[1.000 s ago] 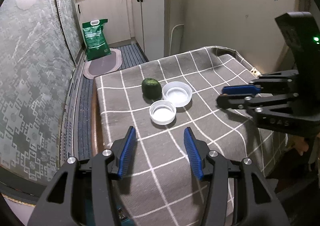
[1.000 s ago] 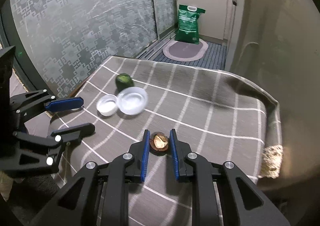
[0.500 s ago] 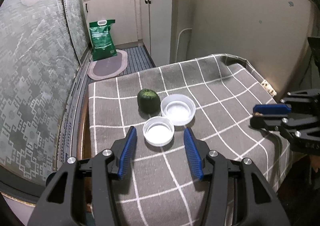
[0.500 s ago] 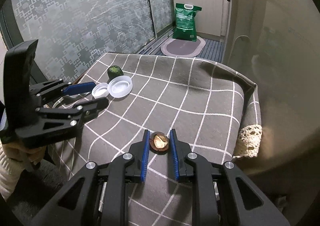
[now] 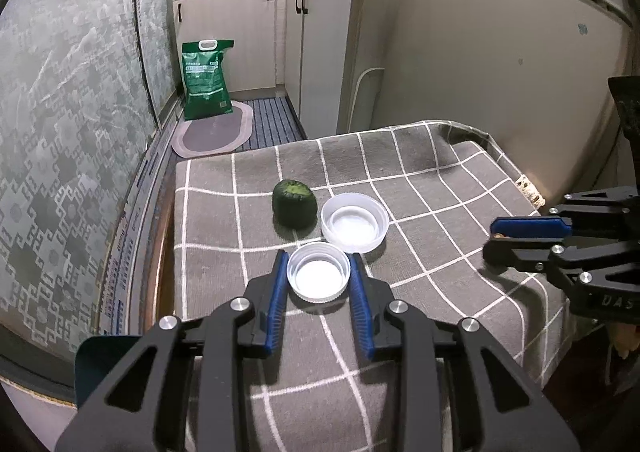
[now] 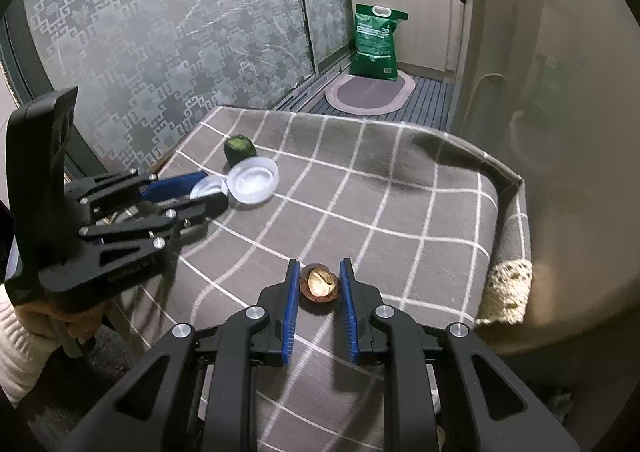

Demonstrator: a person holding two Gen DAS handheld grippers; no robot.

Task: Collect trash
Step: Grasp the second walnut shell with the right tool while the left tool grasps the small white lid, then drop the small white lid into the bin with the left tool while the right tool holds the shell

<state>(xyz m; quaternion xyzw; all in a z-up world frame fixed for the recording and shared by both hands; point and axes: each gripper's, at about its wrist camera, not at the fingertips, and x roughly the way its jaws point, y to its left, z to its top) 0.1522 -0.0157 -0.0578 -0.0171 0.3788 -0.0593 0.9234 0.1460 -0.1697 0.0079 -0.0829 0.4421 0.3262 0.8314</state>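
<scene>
Left wrist view: the left gripper (image 5: 319, 275) is bracketing the small white bottle cap (image 5: 319, 276) on the grey checked tablecloth (image 5: 432, 211). Its blue fingers (image 5: 277, 292) are sitting on either side of the cap, close to its rim; whether they are already pinching it or standing just off it, I cannot tell. The larger white lid (image 5: 355, 222) is lying open side up just beyond the cap, touching or nearly touching it, and a dark green fruit piece (image 5: 294, 202) is sitting just left of that lid, further away.

Right wrist view: the right gripper (image 6: 319, 280) is holding a brown nutshell half (image 6: 319, 284) between its blue pads (image 6: 292, 300), which are narrowed onto it at the near right part of the cloth. From the left view this gripper (image 5: 520, 240) is showing at the right edge of the table.

Progress, as a judgement: collection is only beginning. One piece is looking secured on the right, and one is being addressed on the left. The larger lid and the green fruit piece are not yet picked up. No bin or bag for trash is appearing in either view, so nothing is visibly deposited. A green sack (image 5: 205, 79) is standing on the far floor by the mat (image 5: 214, 131).
</scene>
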